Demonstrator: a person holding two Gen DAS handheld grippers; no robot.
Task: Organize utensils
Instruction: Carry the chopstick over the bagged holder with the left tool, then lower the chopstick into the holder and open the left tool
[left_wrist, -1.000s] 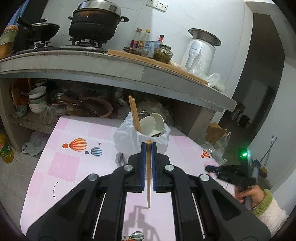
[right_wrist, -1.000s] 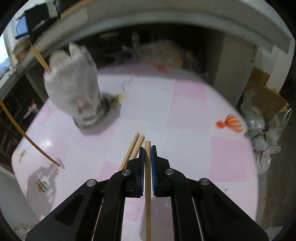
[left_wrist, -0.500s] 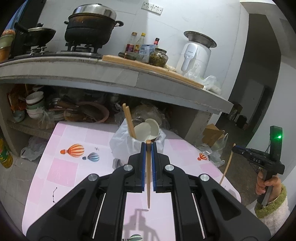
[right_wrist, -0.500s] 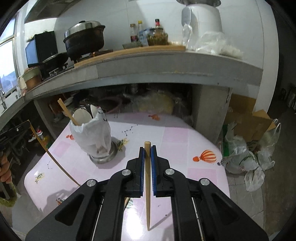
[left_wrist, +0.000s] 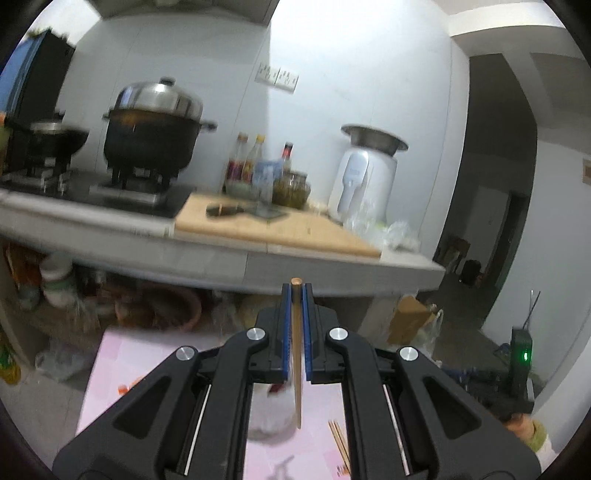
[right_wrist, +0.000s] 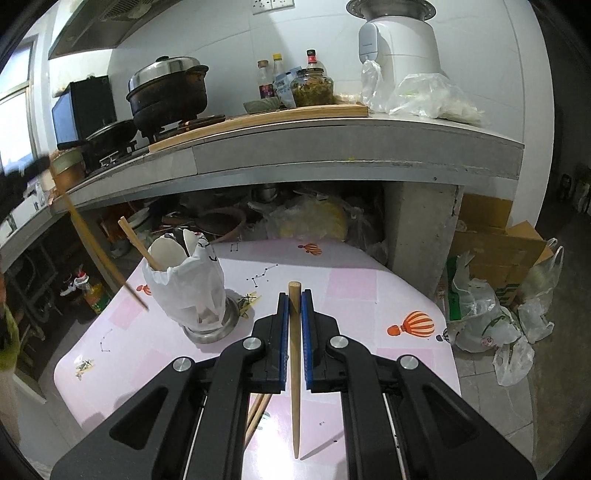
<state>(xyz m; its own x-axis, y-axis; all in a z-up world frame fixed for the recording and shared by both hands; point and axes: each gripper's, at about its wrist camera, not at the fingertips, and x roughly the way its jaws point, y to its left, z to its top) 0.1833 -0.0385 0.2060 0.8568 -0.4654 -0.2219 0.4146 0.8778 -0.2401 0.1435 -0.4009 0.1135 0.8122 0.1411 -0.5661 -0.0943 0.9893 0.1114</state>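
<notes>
left claw (left_wrist: 295, 295) clenched on thin wooden chopstick (left_wrist: 296, 354), long axis near-vertical, tip down above pink desk (left_wrist: 110, 369) | right claw (right_wrist: 294, 301) clenched on second wooden chopstick (right_wrist: 295, 369), tip down

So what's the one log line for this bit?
left gripper: shut on chopstick | right gripper: shut on chopstick | utensil holder: on table

White tiled wall (right_wrist: 207, 33), grey concrete counter (right_wrist: 332, 155), window (right_wrist: 14, 125) at left, dark doorway (left_wrist: 491, 206), tiled floor (right_wrist: 480, 373).
</notes>
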